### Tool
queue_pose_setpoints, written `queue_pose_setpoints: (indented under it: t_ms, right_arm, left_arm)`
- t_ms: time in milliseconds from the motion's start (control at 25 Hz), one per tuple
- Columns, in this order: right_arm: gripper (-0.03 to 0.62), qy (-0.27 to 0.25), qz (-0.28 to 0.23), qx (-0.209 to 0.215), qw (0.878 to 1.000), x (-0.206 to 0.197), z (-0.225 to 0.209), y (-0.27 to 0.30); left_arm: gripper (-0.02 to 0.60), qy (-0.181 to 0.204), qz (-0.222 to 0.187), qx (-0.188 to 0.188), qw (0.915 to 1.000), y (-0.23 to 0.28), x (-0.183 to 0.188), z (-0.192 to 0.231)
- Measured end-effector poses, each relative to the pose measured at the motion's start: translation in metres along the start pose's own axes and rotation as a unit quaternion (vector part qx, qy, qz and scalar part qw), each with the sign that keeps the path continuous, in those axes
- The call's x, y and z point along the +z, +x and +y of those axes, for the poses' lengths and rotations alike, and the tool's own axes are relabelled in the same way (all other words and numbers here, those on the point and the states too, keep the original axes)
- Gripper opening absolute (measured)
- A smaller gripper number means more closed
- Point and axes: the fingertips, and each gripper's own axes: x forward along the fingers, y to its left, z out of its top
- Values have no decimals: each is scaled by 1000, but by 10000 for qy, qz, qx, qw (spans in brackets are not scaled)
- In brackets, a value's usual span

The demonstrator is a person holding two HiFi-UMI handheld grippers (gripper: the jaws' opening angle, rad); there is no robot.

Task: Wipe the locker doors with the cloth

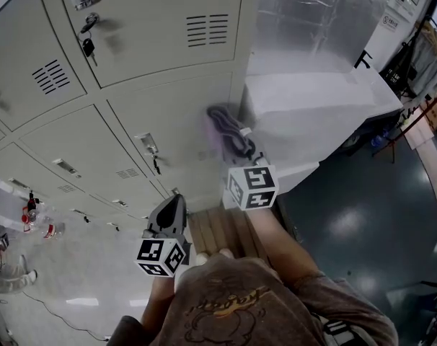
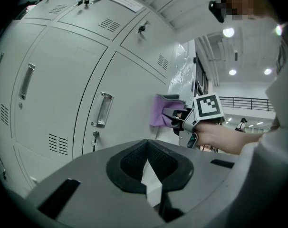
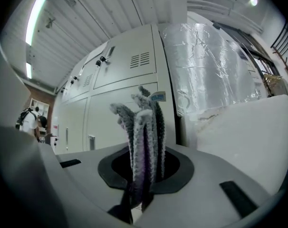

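Note:
A purple-grey cloth (image 1: 229, 130) hangs bunched in my right gripper (image 1: 244, 148), which is shut on it. The cloth (image 2: 159, 110) lies against the grey locker door (image 1: 182, 121) near that door's right edge, and looks blurred in the head view. In the right gripper view the cloth (image 3: 144, 127) stands up in folds out of the right gripper (image 3: 145, 151). My left gripper (image 1: 175, 202) is lower and to the left, apart from the doors, shut with nothing in it. In the left gripper view the left gripper (image 2: 147, 148) points toward the right gripper (image 2: 179, 120).
Keys (image 1: 87, 45) hang from the upper locker's lock, and a metal handle (image 1: 148, 144) sits on the wiped door. A plastic-wrapped unit (image 1: 312, 20) and a white covered block (image 1: 312, 114) stand right of the lockers. Wooden slats (image 1: 222, 229) lie below. Bottles (image 1: 38, 218) sit far left.

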Motion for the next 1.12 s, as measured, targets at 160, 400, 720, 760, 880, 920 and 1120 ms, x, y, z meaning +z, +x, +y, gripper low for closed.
queue_pose_setpoints:
  t_ms: [160, 400, 720, 760, 880, 920, 1120]
  right_arm:
    - [58, 72, -68, 445, 9990, 1, 25, -8]
    - [58, 135, -41, 958, 9953, -6, 56, -9]
    - [58, 132, 132, 1467, 9890, -26, 100, -3]
    - [58, 129, 161, 1539, 9879, -30, 107, -2]
    - [58, 99, 254, 1761, 9840, -40, 128, 1]
    - [58, 89, 283, 1830, 9827, -43, 134, 2]
    - [58, 105, 464, 2000, 9786, -60, 155, 12]
  left_arm:
    - [3, -12, -7, 21, 10000, -3, 0, 0]
    - [3, -25, -23, 109, 9999, -10, 0, 4]
    - [3, -59, -59, 330, 9994, -22, -1, 14]
    - [3, -60, -62, 360, 9993, -23, -1, 16]
    - [4, -73, -77, 455, 9989, -27, 0, 21]
    - [3, -77, -81, 484, 9988, -29, 0, 23]
    - [3, -112, -114, 619, 9980, -34, 1, 31]
